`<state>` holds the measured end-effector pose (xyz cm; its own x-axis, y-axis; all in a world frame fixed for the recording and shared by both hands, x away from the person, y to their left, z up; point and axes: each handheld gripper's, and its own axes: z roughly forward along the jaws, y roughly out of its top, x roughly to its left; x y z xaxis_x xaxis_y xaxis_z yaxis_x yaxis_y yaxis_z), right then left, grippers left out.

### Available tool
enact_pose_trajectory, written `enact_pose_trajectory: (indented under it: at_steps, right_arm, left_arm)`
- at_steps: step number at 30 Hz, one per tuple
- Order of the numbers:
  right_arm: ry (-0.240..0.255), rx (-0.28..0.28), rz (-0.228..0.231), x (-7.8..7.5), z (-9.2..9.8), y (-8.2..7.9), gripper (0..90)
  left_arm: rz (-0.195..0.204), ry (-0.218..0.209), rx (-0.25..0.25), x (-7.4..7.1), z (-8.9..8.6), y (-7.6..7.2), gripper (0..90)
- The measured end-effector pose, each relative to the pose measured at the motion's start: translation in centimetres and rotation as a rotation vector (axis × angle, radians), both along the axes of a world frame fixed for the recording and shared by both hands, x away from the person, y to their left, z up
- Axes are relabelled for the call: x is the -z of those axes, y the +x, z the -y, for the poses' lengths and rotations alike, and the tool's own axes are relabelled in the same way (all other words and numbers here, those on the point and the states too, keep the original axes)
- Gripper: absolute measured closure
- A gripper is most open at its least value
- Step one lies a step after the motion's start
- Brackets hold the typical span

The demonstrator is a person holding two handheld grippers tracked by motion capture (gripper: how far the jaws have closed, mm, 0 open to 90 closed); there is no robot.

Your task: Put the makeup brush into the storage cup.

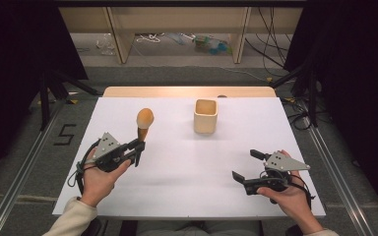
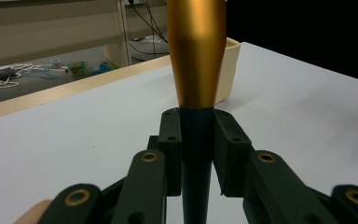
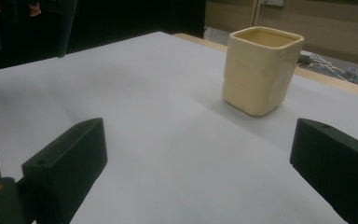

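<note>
Left gripper [image 1: 139, 147] clamps an upright brush [image 1: 144, 124]; right gripper [image 1: 246, 166] waits wide open, empty. Next, likely: carry it to the cup [image 1: 206, 116].

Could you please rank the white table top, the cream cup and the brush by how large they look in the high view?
1. White table top, by far the largest.
2. Cream cup.
3. Brush, held upright in the left tongs; its visible part looks slightly smaller than the cup, a close call.

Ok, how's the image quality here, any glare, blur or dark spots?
High view: even light, soft shadows on the table, black surroundings. Left gripper view: a bright sheen on the brush, near claw parts soft. Right gripper view: dim, the cup sharp, claw tips blurred.
</note>
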<state>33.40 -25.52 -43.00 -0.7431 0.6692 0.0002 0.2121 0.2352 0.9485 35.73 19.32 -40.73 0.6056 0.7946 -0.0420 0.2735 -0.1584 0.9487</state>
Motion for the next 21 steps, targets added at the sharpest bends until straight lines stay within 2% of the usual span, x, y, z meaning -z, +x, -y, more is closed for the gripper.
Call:
enact_pose_trajectory:
  at_steps: [2,3,5,6,8,9,12,15,16,17,21]
  right_arm:
    - [0.002,0.002,0.005,-0.02,-0.01,0.01,4.0]
    - [-0.027,0.015,-0.011,-0.20,0.14,-0.16,3.9]
    - [-0.025,0.015,-0.009,-0.20,0.13,-0.16,3.4]
    - [-0.002,0.014,0.007,-0.07,-0.04,-0.05,3.2]
    - [0.003,0.007,-0.025,-0.15,-0.06,-0.19,2.6]
    - [0.021,0.005,0.013,-0.05,-0.11,0.02,2.4]
    - [0.013,0.012,0.007,-0.17,-0.03,-0.04,1.7]
    - [0.027,0.004,0.012,-0.22,-0.05,-0.01,1.3]
    - [0.032,0.004,0.000,-0.23,-0.10,-0.08,1.3]
    - [0.021,0.008,0.014,-0.28,-0.05,-0.05,1.3]
    - [0.030,0.010,0.015,-0.36,-0.14,-0.10,1.3]
  left_arm:
    - [0.006,-0.007,-0.001,-0.06,0.06,-0.01,74.6]
    - [0.007,-0.008,-0.001,-0.09,0.09,-0.03,74.6]
    - [0.016,-0.010,-0.002,-0.16,0.11,-0.04,74.5]
    - [0.017,-0.017,-0.003,-0.18,0.17,-0.06,74.6]
    - [0.026,-0.018,-0.005,-0.29,0.20,-0.09,74.5]
    - [0.026,-0.023,-0.003,-0.31,0.25,-0.08,74.6]
    - [0.036,-0.031,-0.004,-0.32,0.35,-0.10,74.6]
    - [0.057,-0.035,-0.006,-0.45,0.48,-0.14,74.6]
    - [0.059,-0.041,-0.007,-0.47,0.55,-0.15,74.6]
    - [0.062,-0.042,-0.007,-0.49,0.60,-0.17,74.6]
    - [0.073,-0.050,-0.004,-0.47,0.78,-0.18,74.6]
